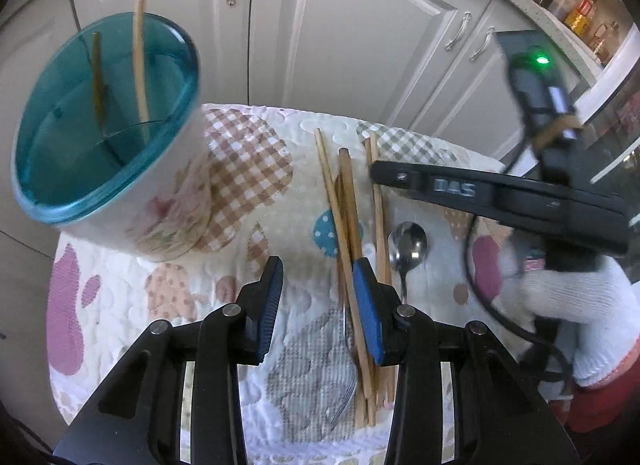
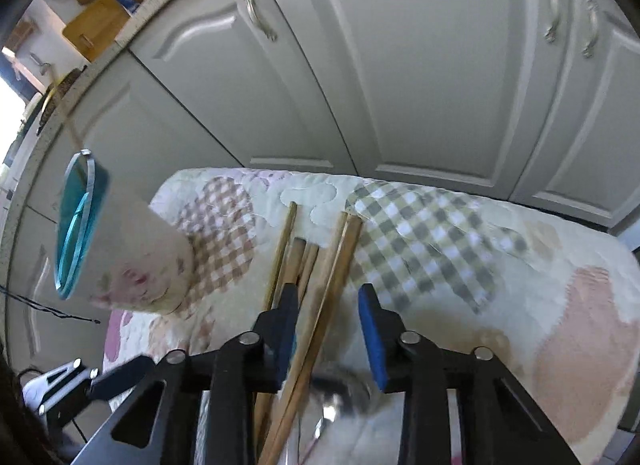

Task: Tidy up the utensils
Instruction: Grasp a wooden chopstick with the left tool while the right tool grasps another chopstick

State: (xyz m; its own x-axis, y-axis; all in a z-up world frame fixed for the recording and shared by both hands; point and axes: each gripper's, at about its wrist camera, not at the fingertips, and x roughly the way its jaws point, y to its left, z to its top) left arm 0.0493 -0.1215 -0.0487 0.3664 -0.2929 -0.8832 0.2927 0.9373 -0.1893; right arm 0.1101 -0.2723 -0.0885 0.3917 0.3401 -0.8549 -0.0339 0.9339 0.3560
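- Left gripper, black with blue pads, hangs at lower centre with its jaws open and nothing between them.
- Right gripper sits low over the pile, jaws open around two wooden chopsticks without pinching them.
- More loose chopsticks, a steel spoon and a fork lie at centre on the patchwork-quilted worktop.
- The white floral cup with teal interior, upper left, holds two chopsticks upright.
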